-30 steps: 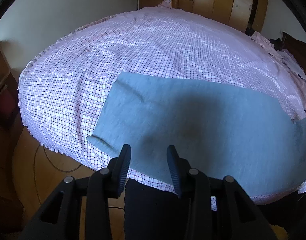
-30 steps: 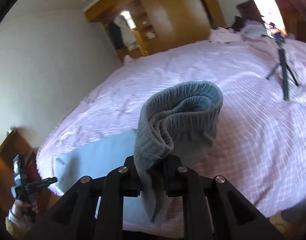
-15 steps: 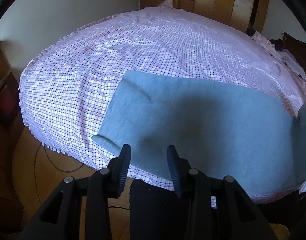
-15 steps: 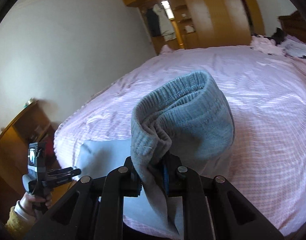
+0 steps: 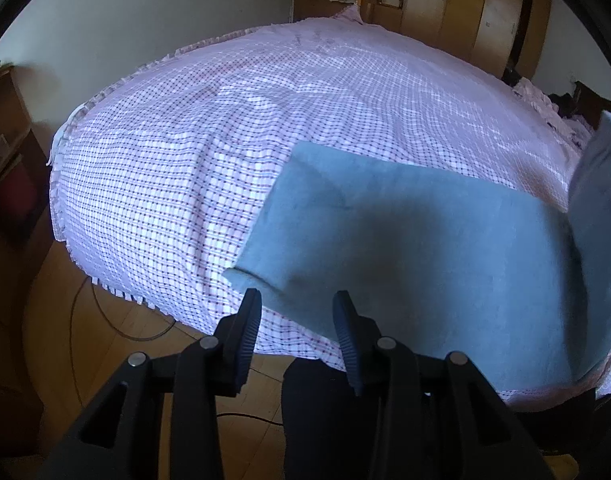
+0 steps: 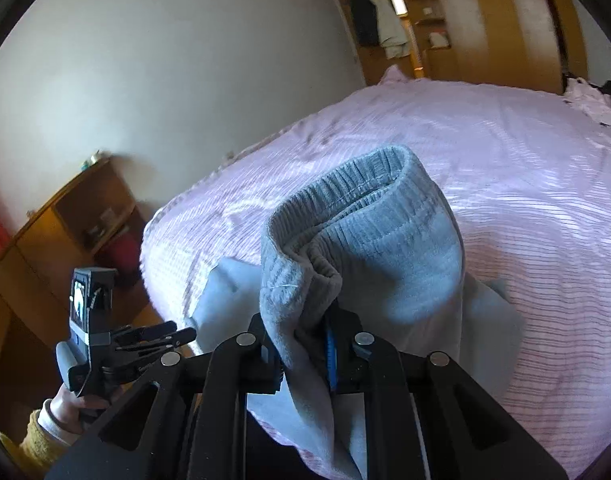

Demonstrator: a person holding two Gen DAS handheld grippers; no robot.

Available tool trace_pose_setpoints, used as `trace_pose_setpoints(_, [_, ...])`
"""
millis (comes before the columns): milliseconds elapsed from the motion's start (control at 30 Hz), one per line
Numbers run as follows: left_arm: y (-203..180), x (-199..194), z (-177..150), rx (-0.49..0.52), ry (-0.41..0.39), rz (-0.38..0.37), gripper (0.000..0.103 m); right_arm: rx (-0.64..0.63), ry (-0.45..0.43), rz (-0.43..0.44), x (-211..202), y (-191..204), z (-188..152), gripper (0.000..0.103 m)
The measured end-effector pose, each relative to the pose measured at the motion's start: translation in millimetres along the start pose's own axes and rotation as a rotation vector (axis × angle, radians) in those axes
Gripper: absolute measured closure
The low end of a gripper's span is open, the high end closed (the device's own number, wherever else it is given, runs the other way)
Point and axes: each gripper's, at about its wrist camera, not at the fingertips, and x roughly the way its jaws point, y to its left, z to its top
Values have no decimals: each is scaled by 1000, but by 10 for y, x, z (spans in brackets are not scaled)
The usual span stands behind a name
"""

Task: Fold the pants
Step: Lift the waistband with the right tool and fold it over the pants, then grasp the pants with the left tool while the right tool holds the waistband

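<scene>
Right wrist view: the right gripper (image 6: 305, 344) is clamped on the ribbed waistband of the grey fleece pants (image 6: 365, 240), lifted above the bed (image 6: 525, 152) near its front edge. The leg end (image 5: 289, 248) lies flat there. The left gripper (image 5: 297, 320) hangs parted, empty. The lengthwise fold looks done; the crosswise fold seems underway.

The right hand-held gripper (image 6: 305, 350) pinches the grey pants' ribbed waistband (image 6: 357, 216) above the bed (image 6: 525, 168).
</scene>
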Motion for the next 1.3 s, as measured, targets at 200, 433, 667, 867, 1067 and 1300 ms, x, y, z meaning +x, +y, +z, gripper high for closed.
trace_pose_setpoints(200, [181, -2, -15, -32, -5, -6, 64, -56, 63, 34, 354, 290, 83, 95])
trace_pose_setpoints(433, [385, 17, -52, -54, -7, 3, 64, -82, 147, 86, 851, 574, 145, 95])
trace_pose_setpoints(667, [574, 95, -89, -127, 17, -24, 64, -105, 266, 88, 1438, 728, 41, 92])
trace_pose_setpoints(867, [559, 123, -107, -129, 26, -25, 64, -56, 356, 80, 1743, 624, -79, 79])
trace_pose_setpoints(1067, [464, 105, -61, -132, 24, -76, 64, -59, 340, 134, 1524, 643, -116, 58])
trace_pose_setpoints(1300, [237, 42, 14, -143, -2, -213, 52, -97, 289, 92, 979, 430, -247, 50])
